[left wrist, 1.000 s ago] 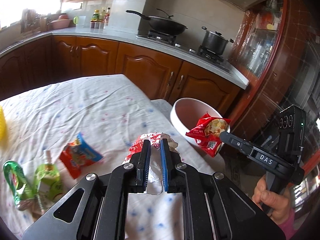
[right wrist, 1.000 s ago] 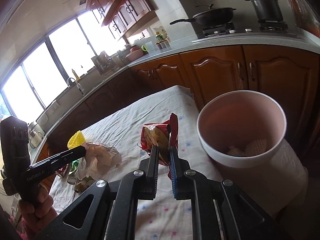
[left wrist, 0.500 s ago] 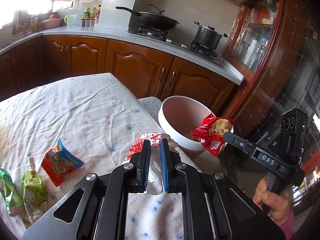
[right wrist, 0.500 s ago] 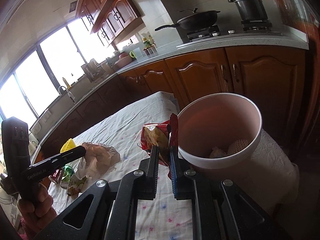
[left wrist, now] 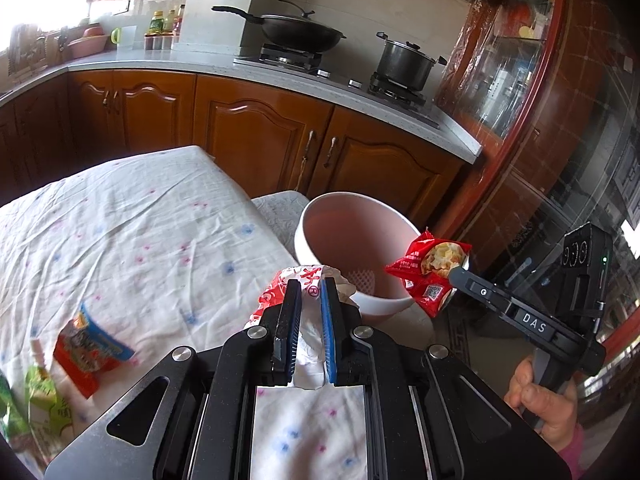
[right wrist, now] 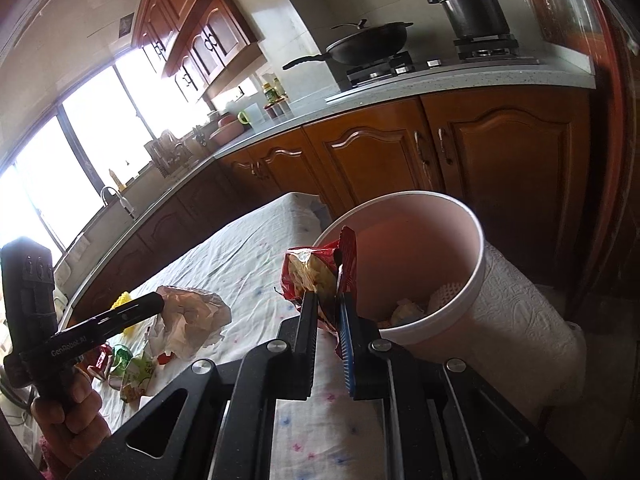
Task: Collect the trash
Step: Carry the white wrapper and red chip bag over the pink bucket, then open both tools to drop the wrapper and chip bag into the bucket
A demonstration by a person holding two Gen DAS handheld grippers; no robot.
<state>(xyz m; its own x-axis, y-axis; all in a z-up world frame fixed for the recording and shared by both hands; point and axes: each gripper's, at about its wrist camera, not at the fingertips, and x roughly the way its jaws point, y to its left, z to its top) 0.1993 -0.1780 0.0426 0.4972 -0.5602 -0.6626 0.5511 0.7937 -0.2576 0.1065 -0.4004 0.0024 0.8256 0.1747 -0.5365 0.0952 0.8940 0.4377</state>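
The right hand-held gripper (right wrist: 329, 312) pinched the red snack bag (right wrist: 318, 270) at the pink bin (right wrist: 478, 264) rim; the left hand-held gripper (left wrist: 307, 300) pinched a crumpled wrapper (left wrist: 298, 280) above the worktop (left wrist: 120, 220) (nearer). Best carried fully over the opening before release

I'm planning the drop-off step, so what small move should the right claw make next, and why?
Probably carry the right claw a little further over the pink bin, then open. It is shut on the red snack bag, which hangs at the bin's near rim, not clearly over the opening; released here it might fall outside.
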